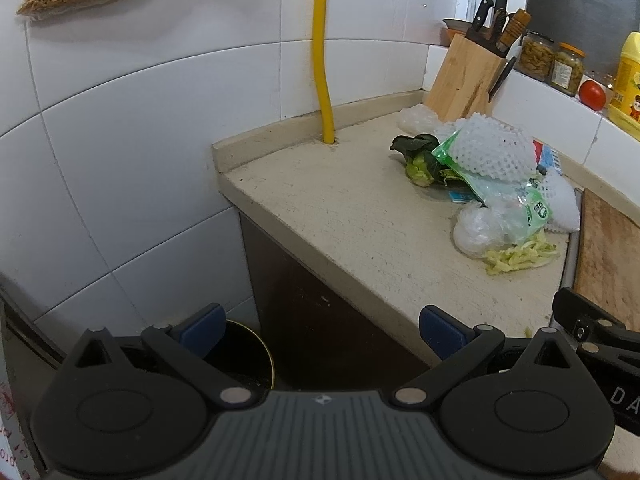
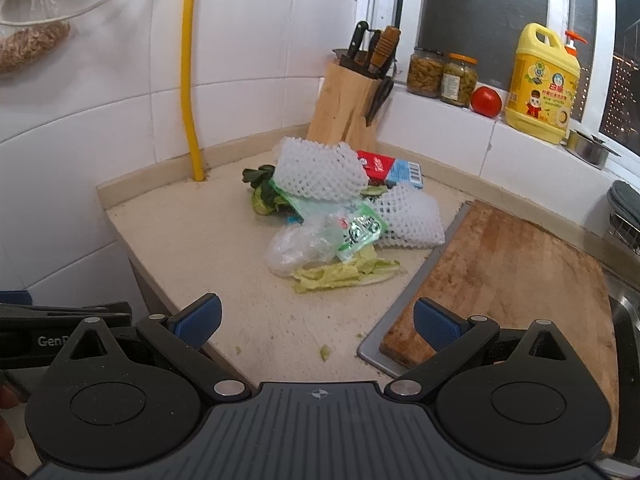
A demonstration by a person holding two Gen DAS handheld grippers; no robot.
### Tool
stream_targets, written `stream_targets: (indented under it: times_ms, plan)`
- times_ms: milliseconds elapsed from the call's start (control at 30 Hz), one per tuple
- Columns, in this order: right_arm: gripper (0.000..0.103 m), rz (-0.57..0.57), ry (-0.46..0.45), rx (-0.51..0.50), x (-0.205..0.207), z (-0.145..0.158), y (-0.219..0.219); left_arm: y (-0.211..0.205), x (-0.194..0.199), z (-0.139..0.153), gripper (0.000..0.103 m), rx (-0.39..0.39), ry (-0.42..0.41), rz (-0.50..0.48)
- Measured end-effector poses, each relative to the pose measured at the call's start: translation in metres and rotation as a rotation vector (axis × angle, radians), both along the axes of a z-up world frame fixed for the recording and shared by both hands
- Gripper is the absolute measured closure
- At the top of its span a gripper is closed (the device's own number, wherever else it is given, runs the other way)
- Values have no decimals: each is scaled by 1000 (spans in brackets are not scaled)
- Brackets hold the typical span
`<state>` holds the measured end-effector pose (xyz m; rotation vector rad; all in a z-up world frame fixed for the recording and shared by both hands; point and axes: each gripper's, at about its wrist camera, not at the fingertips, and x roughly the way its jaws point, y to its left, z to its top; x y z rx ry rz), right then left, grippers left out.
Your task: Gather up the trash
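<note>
Both my claws hang released and empty at the near edge of the countertop [image 2: 240,248]: the left gripper [image 1: 320,332] over the drop beside the counter, where a dark round bin [image 1: 244,356] sits below, the right gripper [image 2: 316,320] over the counter's front lip. The trash is heaped toward the back corner: white foam fruit netting [image 2: 320,168], a green printed plastic bag [image 2: 356,232], a clear crumpled bag [image 2: 296,250], a leafy vegetable stub [image 2: 262,196], a red and blue carton [image 2: 390,168], and pale vegetable peelings [image 2: 340,274] nearest me.

I judge the peelings or the clear bag the easiest first grab; I'd come in low and pinch a bunched fold, not a loose flap.

Open counter lies left of the heap. The cutting board [image 2: 500,272] borders the right, the knife block [image 2: 344,108] and yellow pipe [image 2: 188,80] stand behind.
</note>
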<state>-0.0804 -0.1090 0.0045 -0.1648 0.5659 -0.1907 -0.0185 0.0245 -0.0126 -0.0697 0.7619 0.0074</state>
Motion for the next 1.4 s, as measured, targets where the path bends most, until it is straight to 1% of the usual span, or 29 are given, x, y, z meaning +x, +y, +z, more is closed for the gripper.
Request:
stream_targets:
  times_ms: [100, 300, 467, 600, 733, 800, 900, 967, 1067, 1133, 1233, 1300, 1400]
  plan:
    - [0, 0, -9, 4, 5, 1, -2, -4, 6, 0, 4, -5, 0, 1]
    - [0, -23, 19, 88, 18, 1, -17, -12, 16, -3, 4, -3, 14, -4]
    - [0, -24, 32, 88, 26, -3, -21, -16, 21, -7, 4, 3, 26, -8]
    - [0, -19, 39, 97, 26, -4, -23, -17, 24, -9, 7, 0, 37, -8]
    - [0, 8, 20, 142, 25, -4, -24, -15, 23, -4, 7, -8, -4, -2]
    - [0, 22, 4, 174, 24, -3, -26, -17, 22, -2, 7, 8, -27, 0]
    - [0, 23, -17, 159, 23, -1, -23, -19, 24, -2, 7, 38, -31, 17]
    - [0, 18, -19, 130, 24, -1, -21, -18, 26, -4, 8, 35, -23, 24]
    - [0, 27, 9, 148, 29, -2, -23, -13, 33, -11, 8, -23, 30, 16]
    - [0, 34, 32, 156, 33, -4, -25, -12, 37, -16, 8, -46, 62, 13]
    - [0, 44, 79, 189, 42, -9, -30, -18, 42, -18, 8, -36, 68, 7]
    - [0, 40, 87, 200, 46, -11, -32, -21, 48, -21, 8, -28, 85, 2]
    - [0, 35, 111, 202, 54, -16, -37, -24, 56, -25, 8, -47, 102, -14]
